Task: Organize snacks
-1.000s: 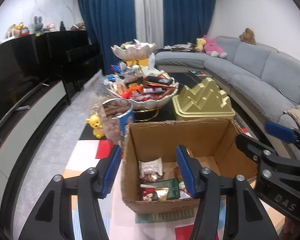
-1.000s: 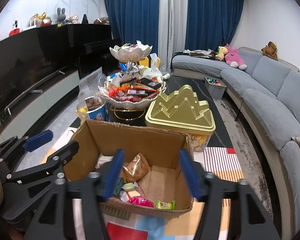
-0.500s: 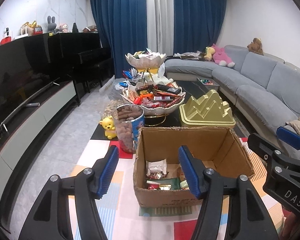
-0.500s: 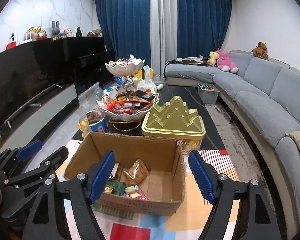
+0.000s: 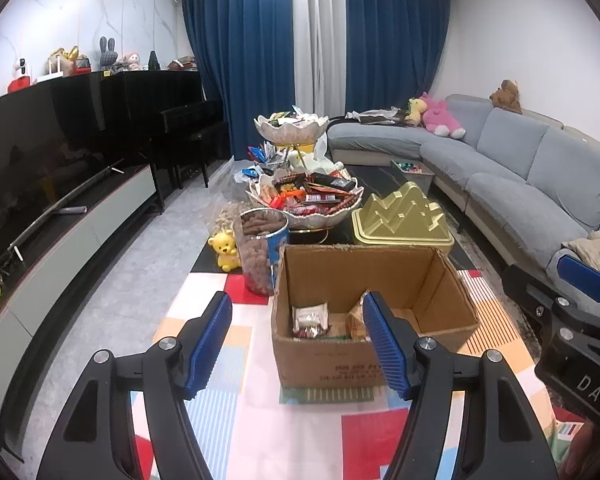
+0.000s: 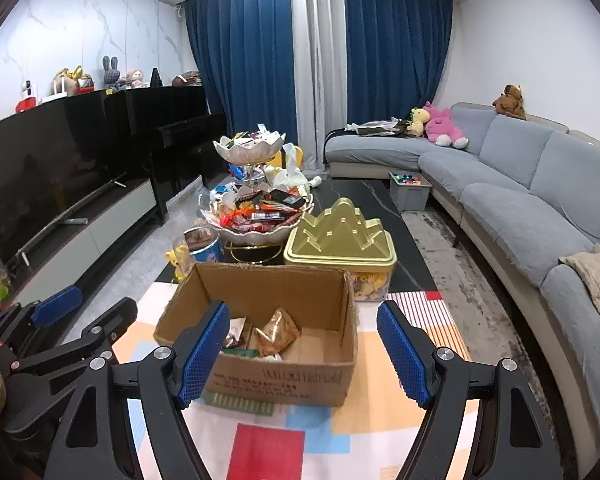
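Note:
An open cardboard box (image 5: 376, 356) holding several snack packets (image 5: 310, 318) sits on a colourful tablecloth; it also shows in the right wrist view (image 6: 284, 380). Behind it stands a two-tier bowl stand heaped with snacks (image 5: 306, 200), also in the right wrist view (image 6: 256, 216). My left gripper (image 5: 300, 344) is open and empty, in front of the box's left side. My right gripper (image 6: 312, 356) is open and empty, in front of the box.
A gold mountain-shaped tin (image 5: 402, 222) stands behind the box at right. A clear tub of brown snacks (image 5: 262, 248) and a yellow bear toy (image 5: 224, 248) stand at left. A grey sofa (image 5: 520, 184) runs along the right, a TV unit (image 5: 60, 220) along the left.
Both grippers have pulled back and risen from over the box, so the box looks smaller and farther. The right gripper's jaws have opened wider. Nothing was picked up.

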